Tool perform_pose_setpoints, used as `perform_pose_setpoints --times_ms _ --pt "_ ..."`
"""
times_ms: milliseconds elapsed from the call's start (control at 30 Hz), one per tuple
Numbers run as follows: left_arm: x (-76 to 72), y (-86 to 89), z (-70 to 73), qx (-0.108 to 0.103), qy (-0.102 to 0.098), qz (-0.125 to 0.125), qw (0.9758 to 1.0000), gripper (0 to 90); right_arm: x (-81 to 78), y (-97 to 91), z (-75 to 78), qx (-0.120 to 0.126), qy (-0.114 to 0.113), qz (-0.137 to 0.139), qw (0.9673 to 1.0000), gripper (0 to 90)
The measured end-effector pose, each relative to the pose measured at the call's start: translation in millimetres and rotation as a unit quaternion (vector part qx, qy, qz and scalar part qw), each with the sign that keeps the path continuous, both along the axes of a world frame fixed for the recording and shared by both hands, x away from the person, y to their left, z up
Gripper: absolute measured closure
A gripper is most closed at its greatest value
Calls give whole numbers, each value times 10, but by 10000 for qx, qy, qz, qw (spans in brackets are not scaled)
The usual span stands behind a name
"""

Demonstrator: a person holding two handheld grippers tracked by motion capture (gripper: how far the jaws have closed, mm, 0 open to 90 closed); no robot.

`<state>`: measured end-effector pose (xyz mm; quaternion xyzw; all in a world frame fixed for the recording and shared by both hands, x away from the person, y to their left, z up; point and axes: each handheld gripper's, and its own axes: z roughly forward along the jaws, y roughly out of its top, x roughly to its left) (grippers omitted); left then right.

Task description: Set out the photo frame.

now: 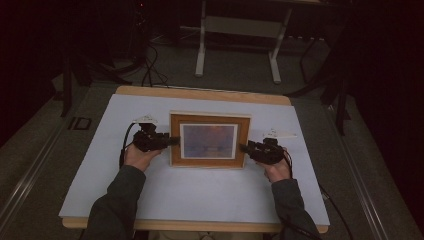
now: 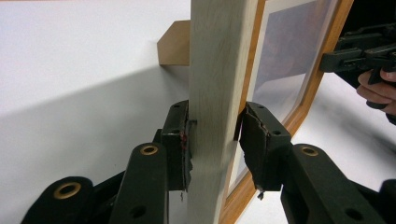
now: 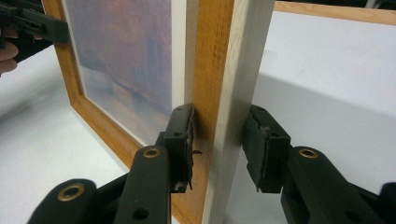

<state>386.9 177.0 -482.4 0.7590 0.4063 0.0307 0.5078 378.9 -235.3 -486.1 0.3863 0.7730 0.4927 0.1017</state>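
Observation:
A picture frame of orange and pale wood, holding a purple-toned picture, sits at the middle of the white table top. My left gripper is at its left side. In the left gripper view, the left gripper has its pads pressed on both faces of the pale side rail. My right gripper is at the frame's right side. Seen from the right gripper view, the right gripper is shut across the right rail. A brown back stand juts out behind the frame.
The table top has a wooden rim. Beyond it on the dark floor stand the white legs of another table and some cables. A person's sleeves reach in from the near edge.

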Motion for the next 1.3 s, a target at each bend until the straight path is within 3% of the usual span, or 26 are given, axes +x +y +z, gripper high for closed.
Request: perform_pose_setpoints --times_ms 1300 --pt "-27 -22 -11 -92 96 44 9999 637 -12 -40 -13 74 -10 25 10000 635"
